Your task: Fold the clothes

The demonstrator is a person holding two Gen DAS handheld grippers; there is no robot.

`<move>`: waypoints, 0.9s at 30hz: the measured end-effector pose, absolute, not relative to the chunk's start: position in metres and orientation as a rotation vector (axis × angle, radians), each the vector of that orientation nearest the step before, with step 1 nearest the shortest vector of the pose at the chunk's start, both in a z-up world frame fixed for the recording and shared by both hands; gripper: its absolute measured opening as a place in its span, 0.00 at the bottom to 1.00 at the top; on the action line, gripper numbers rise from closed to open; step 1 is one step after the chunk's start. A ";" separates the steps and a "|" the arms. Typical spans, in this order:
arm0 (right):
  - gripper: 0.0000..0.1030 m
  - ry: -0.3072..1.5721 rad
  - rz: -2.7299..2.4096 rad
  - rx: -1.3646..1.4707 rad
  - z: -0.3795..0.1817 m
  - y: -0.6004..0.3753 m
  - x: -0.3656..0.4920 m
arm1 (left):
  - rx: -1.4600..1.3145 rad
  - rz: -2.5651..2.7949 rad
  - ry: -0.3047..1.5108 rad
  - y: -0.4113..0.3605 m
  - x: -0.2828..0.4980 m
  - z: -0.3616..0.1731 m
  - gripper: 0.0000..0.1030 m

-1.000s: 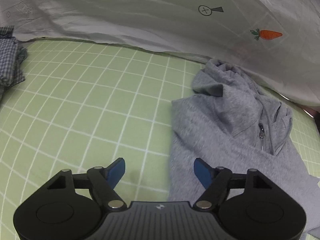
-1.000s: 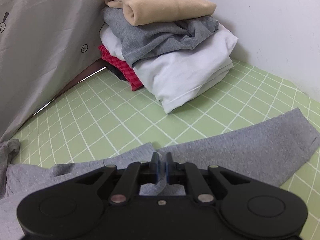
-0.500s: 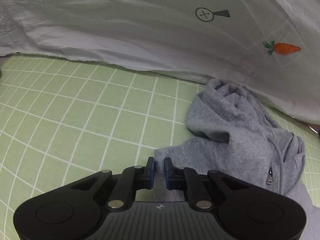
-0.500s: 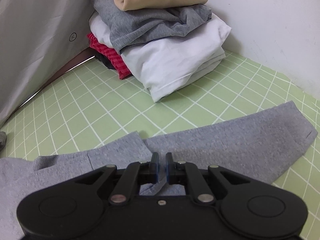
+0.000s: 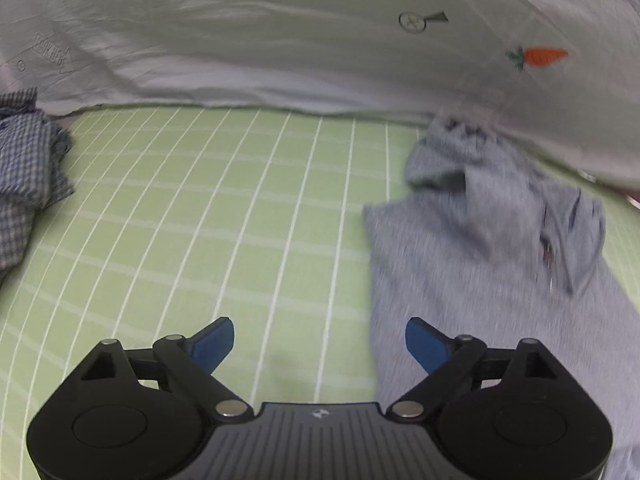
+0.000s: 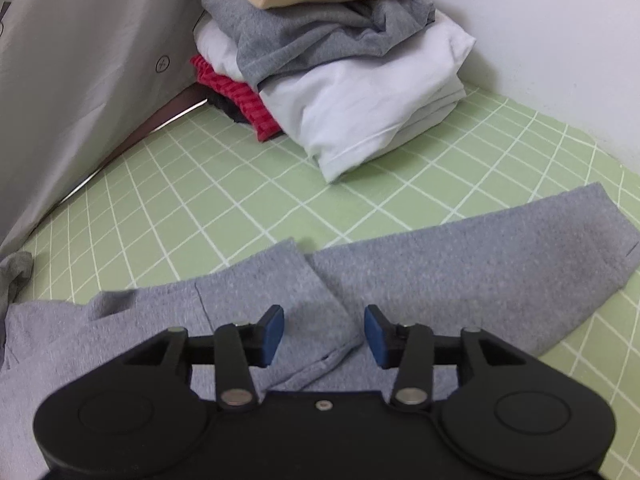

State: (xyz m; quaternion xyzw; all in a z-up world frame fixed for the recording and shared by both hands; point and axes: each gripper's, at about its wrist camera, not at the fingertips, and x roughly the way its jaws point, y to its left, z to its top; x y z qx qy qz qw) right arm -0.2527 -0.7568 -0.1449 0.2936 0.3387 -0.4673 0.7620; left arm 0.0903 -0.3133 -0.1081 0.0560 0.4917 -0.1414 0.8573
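1. Your left gripper [image 5: 319, 340] is spreading its jaws; the blue pads [image 5: 212, 340] stand wide apart with nothing caught between them, only bare green grid mat [image 5: 200, 208] beneath the gap.
2. The grey zip hoodie [image 5: 480, 240] lies ahead and to the right of your left gripper. Its near left edge runs just inside the right-hand pad, which hovers over the cloth; the picture is too blurred to say whether the pad touches it.
3. The hoodie's hood end is bunched up at the far right, against the white sheet [image 5: 280, 52] that hangs along the back; a small orange carrot [image 5: 544, 56] is stitched on that sheet above the hood.
4. Far off to the left of your left gripper sits a crumpled blue checked shirt [image 5: 28, 176], well apart from the hoodie.
5. Your right gripper [image 6: 324, 334] is also opening. Its blue pads [image 6: 272, 332] are released, standing either side of a folded ridge of the hoodie's grey fabric [image 6: 320, 300] without pressing on it.
6. A grey sleeve [image 6: 500, 264] stretches flat to the right of your right gripper, its cuff end reaching toward the right edge of the view.
7. Straight ahead of your right gripper, in the far corner, a stack of folded clothes [image 6: 360, 92] rests on the mat: beige on top, then grey, white, and a red ribbed piece at the bottom left.
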 end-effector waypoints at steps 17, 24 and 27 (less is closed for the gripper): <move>0.10 0.651 -0.828 0.452 -0.109 -0.705 -0.236 | 0.047 -0.266 1.056 -0.285 0.027 -0.093 0.92; 0.10 0.573 -0.527 0.463 -0.074 -0.619 -0.195 | 0.115 -0.278 0.993 -0.275 0.002 -0.076 0.92; 0.17 0.618 -0.415 0.460 -0.076 -0.577 -0.172 | 0.122 -0.286 0.997 -0.265 -0.007 -0.074 0.92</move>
